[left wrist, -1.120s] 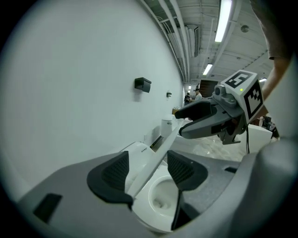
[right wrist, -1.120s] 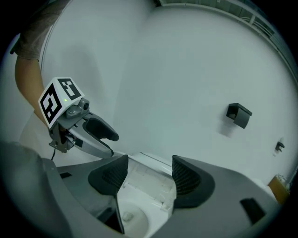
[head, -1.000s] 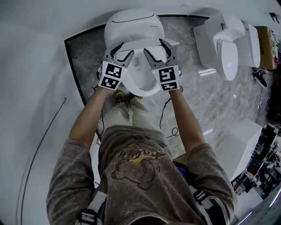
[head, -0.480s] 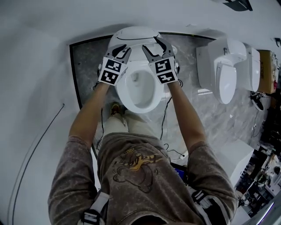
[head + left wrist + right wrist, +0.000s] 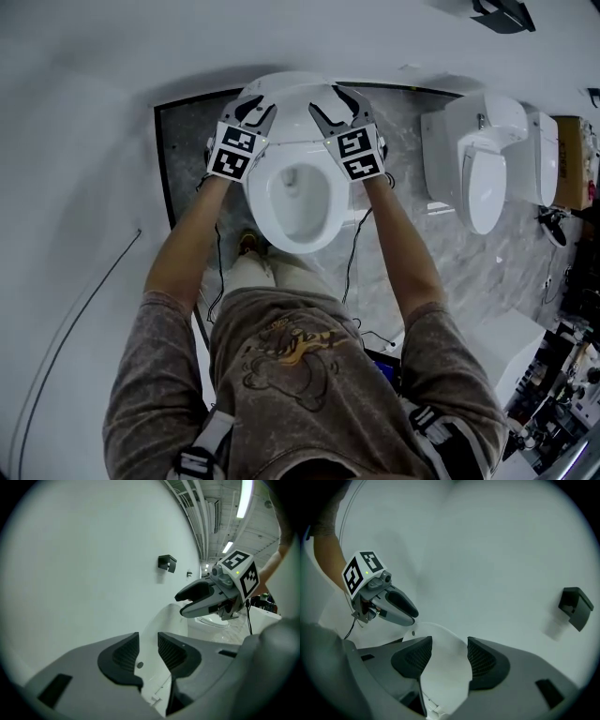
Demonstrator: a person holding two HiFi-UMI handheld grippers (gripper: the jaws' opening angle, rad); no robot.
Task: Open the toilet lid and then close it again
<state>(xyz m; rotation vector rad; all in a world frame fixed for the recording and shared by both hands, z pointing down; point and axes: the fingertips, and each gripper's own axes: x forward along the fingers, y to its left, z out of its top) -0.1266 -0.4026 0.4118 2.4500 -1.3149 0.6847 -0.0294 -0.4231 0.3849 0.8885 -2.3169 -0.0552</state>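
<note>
The white toilet lid [image 5: 291, 92] stands raised over the open seat and bowl [image 5: 300, 202], leaning back toward the wall. My left gripper [image 5: 258, 101] is at the lid's left edge. Its jaws are opening, narrow, and its pads [image 5: 125, 652] still lie against the lid [image 5: 164, 620]. My right gripper [image 5: 328, 98] is at the lid's right edge with its jaws wide, and the lid [image 5: 440, 644] stands between the pads [image 5: 480, 658] without a clear pinch. Each gripper view shows the other gripper across the lid: the right gripper [image 5: 197, 603] and the left gripper [image 5: 401, 607].
A white wall rises right behind the toilet and carries a black fixture [image 5: 574, 605]. A second toilet [image 5: 487, 159] stands to the right on the marble floor. Dark cables [image 5: 352, 258] trail beside the bowl. Clutter fills the lower right corner [image 5: 562, 394].
The lid has swung from half raised to upright near the wall. Both grippers travelled away from me with it, and the left jaws have narrowed.
</note>
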